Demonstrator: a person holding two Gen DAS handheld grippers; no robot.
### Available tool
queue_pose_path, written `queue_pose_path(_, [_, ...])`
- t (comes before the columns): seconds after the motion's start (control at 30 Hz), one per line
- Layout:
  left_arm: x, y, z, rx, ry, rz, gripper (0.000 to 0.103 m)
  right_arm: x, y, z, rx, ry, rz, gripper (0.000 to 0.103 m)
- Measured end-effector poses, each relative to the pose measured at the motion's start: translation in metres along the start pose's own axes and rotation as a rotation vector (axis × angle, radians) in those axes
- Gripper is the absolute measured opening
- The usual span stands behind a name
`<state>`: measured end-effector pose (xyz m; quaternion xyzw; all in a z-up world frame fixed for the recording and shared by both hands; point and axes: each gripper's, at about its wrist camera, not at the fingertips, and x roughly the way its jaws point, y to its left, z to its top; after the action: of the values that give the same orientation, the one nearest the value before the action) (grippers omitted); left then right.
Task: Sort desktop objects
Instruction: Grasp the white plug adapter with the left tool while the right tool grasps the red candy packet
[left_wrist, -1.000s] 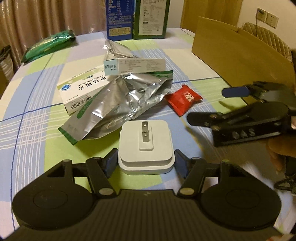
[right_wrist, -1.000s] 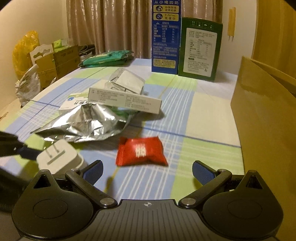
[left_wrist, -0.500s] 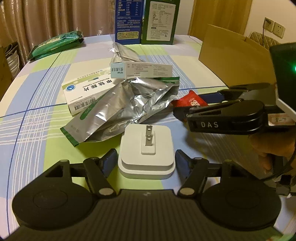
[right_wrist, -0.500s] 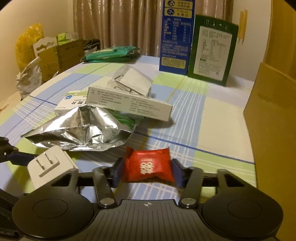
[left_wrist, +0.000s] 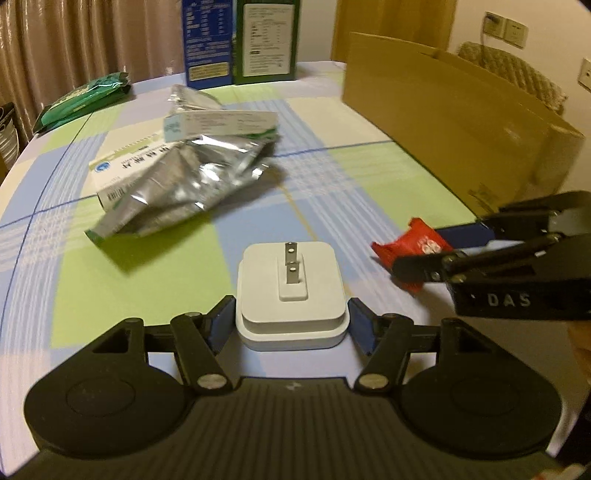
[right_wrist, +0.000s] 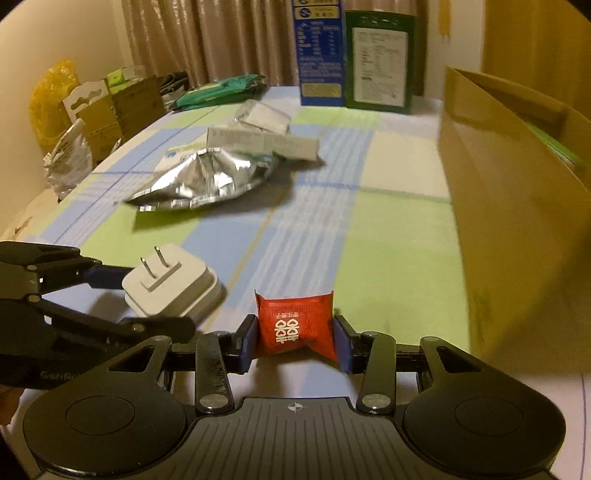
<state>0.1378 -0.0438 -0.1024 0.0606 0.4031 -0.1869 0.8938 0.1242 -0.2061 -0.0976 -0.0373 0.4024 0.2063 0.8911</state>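
Observation:
A white plug adapter (left_wrist: 291, 288), prongs up, sits between the blue pads of my left gripper (left_wrist: 291, 325), which press on its sides; the jaws are closing. A red candy packet (right_wrist: 293, 325) is pinched between the pads of my right gripper (right_wrist: 293, 339), whose jaws are still closing on it. In the left wrist view the right gripper (left_wrist: 424, 251) holds the packet (left_wrist: 402, 243) to the right of the adapter, close to the cardboard box (left_wrist: 443, 129). In the right wrist view the left gripper (right_wrist: 147, 299) carries the adapter (right_wrist: 173, 284) at the lower left.
A crumpled foil bag (left_wrist: 184, 184) lies on a white medicine box (left_wrist: 125, 162), with a slim box (left_wrist: 221, 123) on top. Two tall cartons (left_wrist: 236, 37) and a green packet (left_wrist: 81, 99) stand at the back of the checked tablecloth (left_wrist: 332, 177). Boxes and bags (right_wrist: 92, 110) sit beyond the left edge.
My right gripper went from wide open to shut on the red packet and carried it right, toward the cardboard box. The left gripper moved right with the adapter, away from the foil bag.

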Motion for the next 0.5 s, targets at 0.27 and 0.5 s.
queue_pose_path(0.27, [-0.008, -0.014, -0.015, -0.004, -0.042, 0.008, 0.063, -0.013, 0.012, -0.024, -0.068, -0.062, -0.046, 0.05])
queue_pose_path(0.5, [-0.006, -0.006, -0.013, -0.028, -0.052, 0.007, 0.072, -0.006, 0.012, -0.03, -0.119, -0.095, -0.071, 0.06])
